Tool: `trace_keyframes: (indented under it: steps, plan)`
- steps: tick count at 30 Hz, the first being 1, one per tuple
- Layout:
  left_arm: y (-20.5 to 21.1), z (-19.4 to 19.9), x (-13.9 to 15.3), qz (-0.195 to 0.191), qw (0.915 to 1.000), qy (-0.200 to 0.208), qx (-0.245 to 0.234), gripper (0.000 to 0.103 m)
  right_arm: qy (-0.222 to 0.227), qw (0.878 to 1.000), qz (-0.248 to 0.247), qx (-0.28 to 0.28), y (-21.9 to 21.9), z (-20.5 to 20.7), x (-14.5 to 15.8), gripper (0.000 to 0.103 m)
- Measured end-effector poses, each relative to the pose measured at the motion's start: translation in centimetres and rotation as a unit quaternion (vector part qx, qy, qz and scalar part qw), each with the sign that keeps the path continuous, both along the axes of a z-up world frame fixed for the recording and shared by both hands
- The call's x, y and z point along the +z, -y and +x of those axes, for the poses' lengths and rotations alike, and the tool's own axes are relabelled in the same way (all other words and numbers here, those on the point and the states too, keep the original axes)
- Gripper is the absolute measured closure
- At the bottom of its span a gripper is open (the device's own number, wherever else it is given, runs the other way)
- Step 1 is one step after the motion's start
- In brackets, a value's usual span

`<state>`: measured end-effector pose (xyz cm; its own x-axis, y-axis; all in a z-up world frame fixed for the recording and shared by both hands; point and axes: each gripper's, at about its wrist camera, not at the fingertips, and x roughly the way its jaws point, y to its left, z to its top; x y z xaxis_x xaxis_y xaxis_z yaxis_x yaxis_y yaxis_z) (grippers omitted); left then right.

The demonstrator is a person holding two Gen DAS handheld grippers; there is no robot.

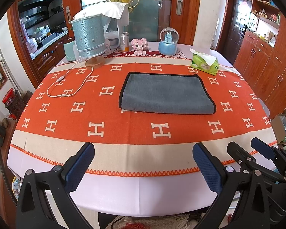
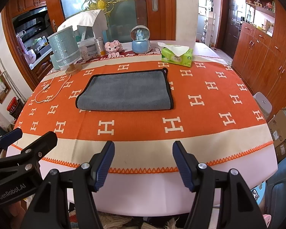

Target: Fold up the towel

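Lying folded on the tablecloth (image 1: 124, 133), the towel (image 1: 166, 93) sits untouched — left gripper (image 1: 143, 158) and right gripper (image 2: 143, 156) both gape wide.

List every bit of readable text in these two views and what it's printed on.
"GenRobot.AI": on the black body of the left gripper, seen in the right wrist view.
"H": repeated white letter motif on the orange tablecloth.
Tissue pack: printing is there, too small and blurred to read.
Red band of the tablecloth by the snow globe: white characters, unreadable.
Bottles behind the lamp: labels unreadable.
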<state>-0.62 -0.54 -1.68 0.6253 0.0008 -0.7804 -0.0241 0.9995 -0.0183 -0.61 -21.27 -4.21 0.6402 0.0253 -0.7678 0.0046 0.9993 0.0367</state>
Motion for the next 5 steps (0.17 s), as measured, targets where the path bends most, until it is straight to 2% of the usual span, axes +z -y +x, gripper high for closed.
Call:
trace_keyframes:
  steps: [5]
  plan:
    - [0.04, -0.23, -0.23, 0.000, 1.0000, -0.003, -0.001, 0.001, -0.004, 1.000, 0.002, 0.000, -0.02, -0.08, -0.10, 0.040]
